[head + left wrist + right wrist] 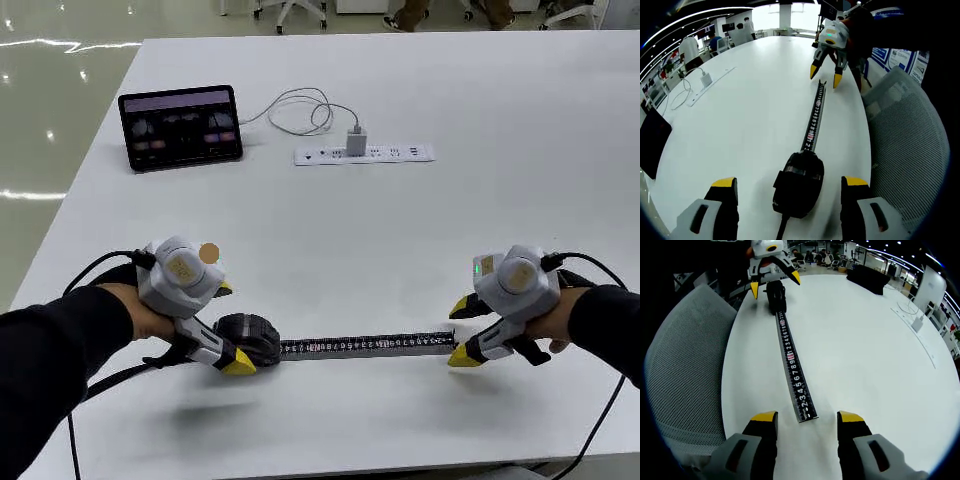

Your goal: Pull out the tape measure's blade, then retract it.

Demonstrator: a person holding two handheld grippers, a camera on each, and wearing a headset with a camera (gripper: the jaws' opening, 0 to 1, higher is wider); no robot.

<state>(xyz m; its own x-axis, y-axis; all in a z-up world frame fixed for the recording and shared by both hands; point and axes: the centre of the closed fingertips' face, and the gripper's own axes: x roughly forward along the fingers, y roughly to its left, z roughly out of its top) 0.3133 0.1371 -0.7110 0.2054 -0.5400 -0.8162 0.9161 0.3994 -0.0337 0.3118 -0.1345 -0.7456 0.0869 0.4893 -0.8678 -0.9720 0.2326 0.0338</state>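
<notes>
Tape measure blade (365, 346) flat, tip toward right hand-held gripper (460, 332)

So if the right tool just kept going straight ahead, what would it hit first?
Probably the free end of the tape measure's blade, lying on the table just ahead between the open jaws of the right tool. Past it sits the case.

In the head view the left gripper (230, 328) covers part of the black rounded tape measure case (256, 338). The numerals on its dark metal blade (365, 346) are too small to read there, as are the icons on the black tablet's screen (181, 127). In the left gripper view a black strap (782, 228) behind the case runs off the bottom edge.
</notes>
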